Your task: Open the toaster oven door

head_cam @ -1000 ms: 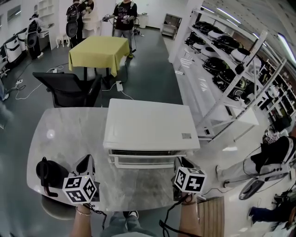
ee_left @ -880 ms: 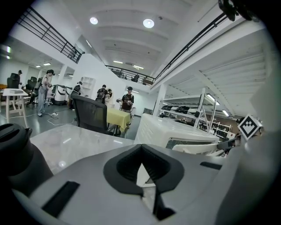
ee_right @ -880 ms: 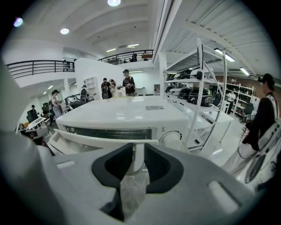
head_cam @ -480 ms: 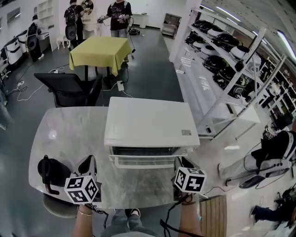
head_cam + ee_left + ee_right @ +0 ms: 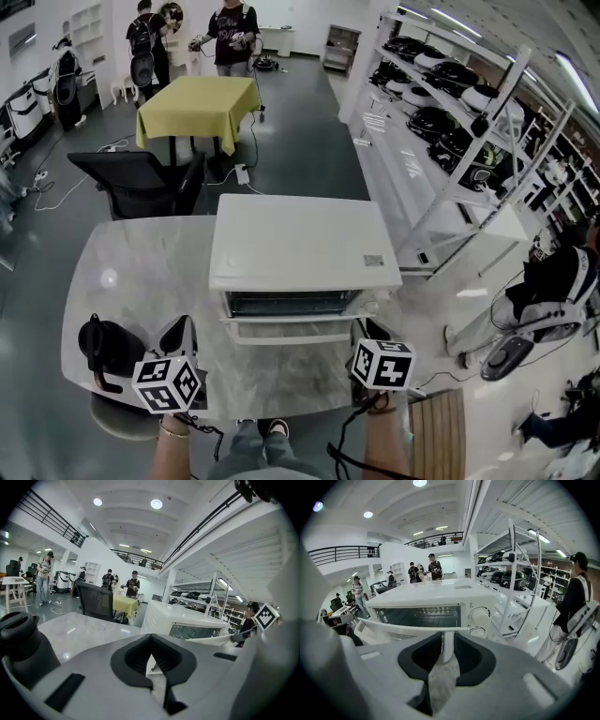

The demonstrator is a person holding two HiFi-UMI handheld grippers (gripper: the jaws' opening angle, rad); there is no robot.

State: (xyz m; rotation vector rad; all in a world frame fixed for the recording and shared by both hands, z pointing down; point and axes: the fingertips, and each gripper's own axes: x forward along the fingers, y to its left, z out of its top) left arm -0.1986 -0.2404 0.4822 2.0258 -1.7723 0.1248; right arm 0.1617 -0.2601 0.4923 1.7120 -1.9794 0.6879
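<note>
A white toaster oven stands on the marble table. Its glass door hangs partly open, tilted toward me, and the rack inside shows in the right gripper view. My right gripper is at the door's right end, shut on the white door handle; a piece of the handle sits between its pads. The oven's knobs lie just right of the right gripper. My left gripper rests left of the door, apart from it. The left gripper is shut and holds nothing.
A black jug stands on the table by my left gripper. Behind the table are a black office chair and a yellow-clothed table with people beyond. White shelving runs along the right, with a person beside it.
The oven door has swung farther down and toward me, showing more of the dark interior. My right gripper has stayed on the handle; the left gripper has barely moved.
</note>
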